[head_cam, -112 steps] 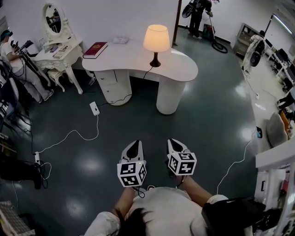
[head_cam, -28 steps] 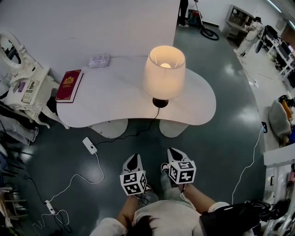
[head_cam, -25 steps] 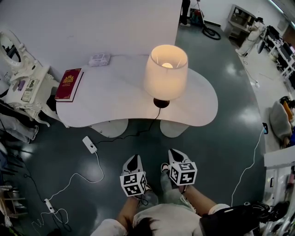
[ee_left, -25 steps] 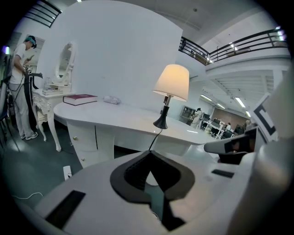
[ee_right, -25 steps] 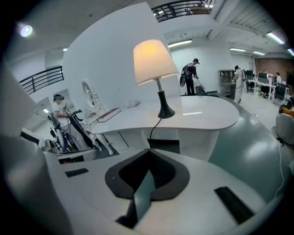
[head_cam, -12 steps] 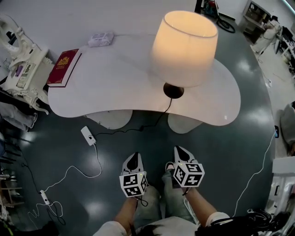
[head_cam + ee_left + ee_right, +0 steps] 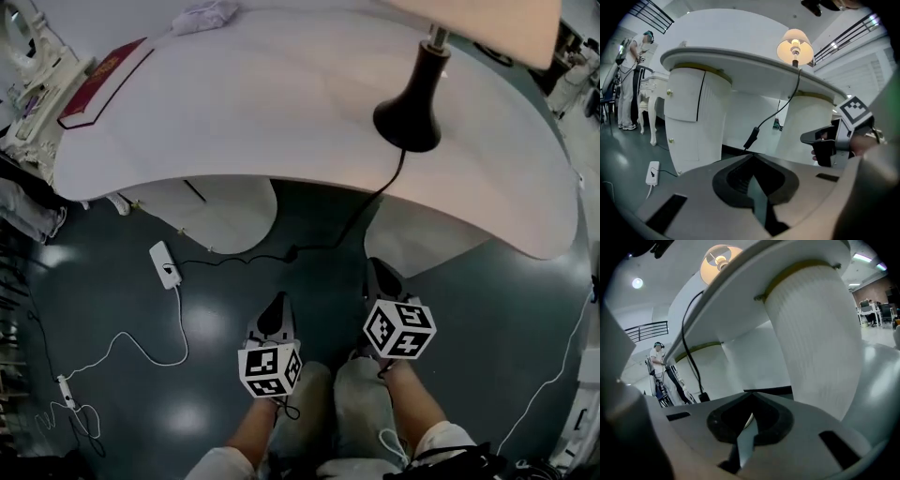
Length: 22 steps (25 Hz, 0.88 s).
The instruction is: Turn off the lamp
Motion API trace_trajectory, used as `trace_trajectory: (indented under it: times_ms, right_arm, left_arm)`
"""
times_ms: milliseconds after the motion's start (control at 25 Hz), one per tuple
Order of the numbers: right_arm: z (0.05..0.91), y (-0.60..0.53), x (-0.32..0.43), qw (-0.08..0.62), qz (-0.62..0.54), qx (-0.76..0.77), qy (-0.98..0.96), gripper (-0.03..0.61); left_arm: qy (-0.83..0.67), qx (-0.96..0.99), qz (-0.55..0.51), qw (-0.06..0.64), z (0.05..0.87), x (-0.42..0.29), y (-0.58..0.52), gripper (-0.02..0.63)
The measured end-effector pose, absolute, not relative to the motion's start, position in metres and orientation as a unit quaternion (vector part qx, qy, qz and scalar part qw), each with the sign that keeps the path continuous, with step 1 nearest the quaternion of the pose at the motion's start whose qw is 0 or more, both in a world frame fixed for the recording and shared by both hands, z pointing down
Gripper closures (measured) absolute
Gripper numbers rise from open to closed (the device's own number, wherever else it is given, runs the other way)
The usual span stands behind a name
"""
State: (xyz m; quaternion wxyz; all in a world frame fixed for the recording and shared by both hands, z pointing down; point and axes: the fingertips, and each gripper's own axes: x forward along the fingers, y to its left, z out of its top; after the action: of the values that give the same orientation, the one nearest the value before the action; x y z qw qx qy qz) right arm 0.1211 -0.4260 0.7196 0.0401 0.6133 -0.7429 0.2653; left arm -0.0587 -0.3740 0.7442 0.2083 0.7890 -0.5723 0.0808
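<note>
- Lamp (image 7: 408, 117) is stood on the table (image 7: 281, 112), toward its right end. Its bulb is seen lit in the left gripper view, so the task is judged not yet done.
- A black cord (image 7: 361, 211) is run from the lamp base over the table edge and down to the floor. What looks like an inline switch (image 7: 751, 137) is hung on it below the tabletop. That is probably why both grippers are held low, under the edge, rather than up at the shade.
- On the left gripper (image 7: 274, 319) the fingers are pressed together with nothing between them. It is pointed roughly toward the switch, which is near but not touched.
- The right gripper (image 7: 382, 279) is likewise closed on nothing and is aimed past the table's right pedestal (image 7: 815, 333).
- Closed tips are judged suited to pressing a small switch, and 1 gripper should be enough.
- A white power strip (image 7: 164, 264) is left lying on the floor to the left, well apart.
</note>
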Motion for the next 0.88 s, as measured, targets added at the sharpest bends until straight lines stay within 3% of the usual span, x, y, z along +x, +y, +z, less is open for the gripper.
trace_trajectory:
  times_ms: [360, 880]
  right_arm:
    - [0.805, -0.462, 0.124, 0.012, 0.224, 0.613, -0.757, 0.580]
    - [0.795, -0.454, 0.131, 0.007, 0.201, 0.618, -0.760, 0.580]
  left_arm:
    - [-0.576, 0.804, 0.055, 0.137, 0.820, -0.049, -0.406, 0.606]
    - [-0.581, 0.807, 0.065, 0.085, 0.787, -0.048, -0.405, 0.603]
